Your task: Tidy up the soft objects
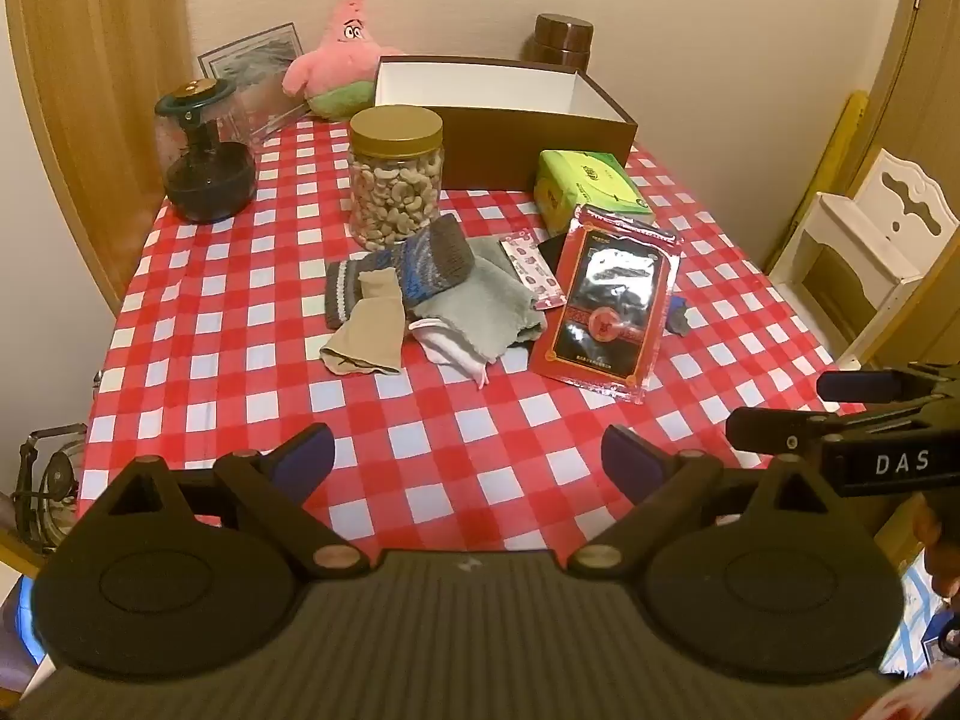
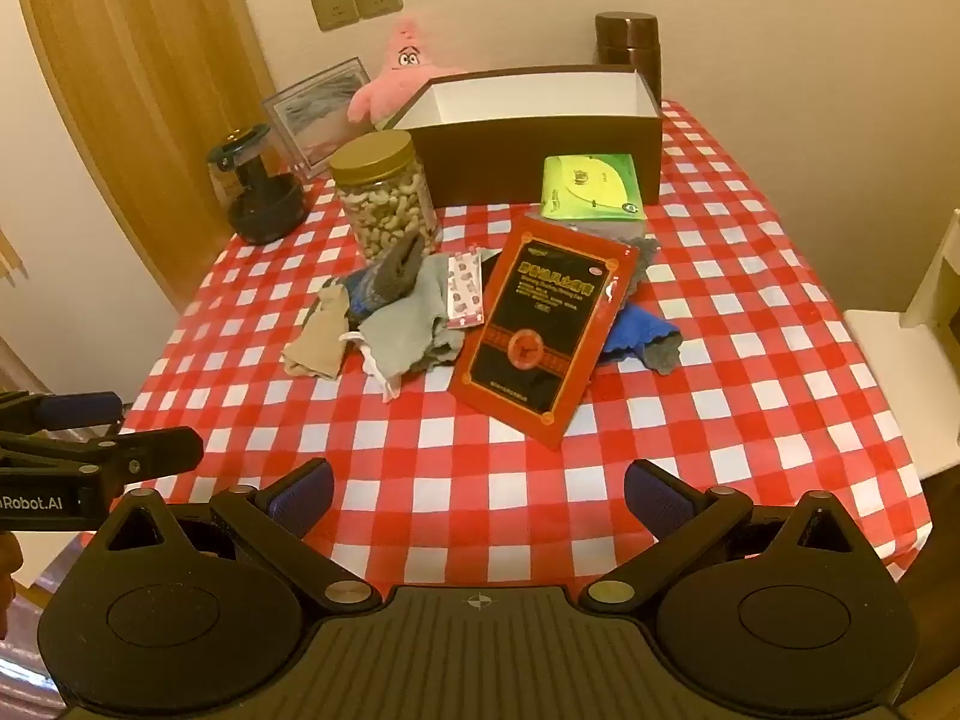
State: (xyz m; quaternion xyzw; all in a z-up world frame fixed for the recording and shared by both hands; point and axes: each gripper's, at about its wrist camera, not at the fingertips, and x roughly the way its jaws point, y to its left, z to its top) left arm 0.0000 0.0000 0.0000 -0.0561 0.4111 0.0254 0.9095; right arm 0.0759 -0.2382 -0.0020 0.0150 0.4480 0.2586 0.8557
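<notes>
A heap of soft things lies mid-table: a striped knit sock (image 1: 396, 267) (image 2: 384, 282), a beige sock (image 1: 366, 330) (image 2: 321, 336), a grey cloth (image 1: 486, 306) (image 2: 408, 324) with a white piece (image 1: 450, 348) under it, and a blue-grey cloth (image 2: 651, 339). A pink star plush (image 1: 339, 60) (image 2: 399, 81) sits at the back beside an open brown box (image 1: 540, 132) (image 2: 540, 150). My left gripper (image 1: 468, 462) and right gripper (image 2: 477, 498) both hover open over the table's near edge, short of the heap, nothing between the fingers.
On the red checked tablecloth (image 1: 240, 312) (image 2: 750, 360) stand a cashew jar (image 1: 396, 180) (image 2: 387, 204), a green tissue pack (image 1: 591, 186) (image 2: 591, 186), a red-black foil packet (image 1: 612, 312) (image 2: 546, 336), a small sachet (image 1: 534, 267), a dark chopper (image 1: 204, 162), a picture frame (image 2: 324, 114), a brown canister (image 2: 627, 42).
</notes>
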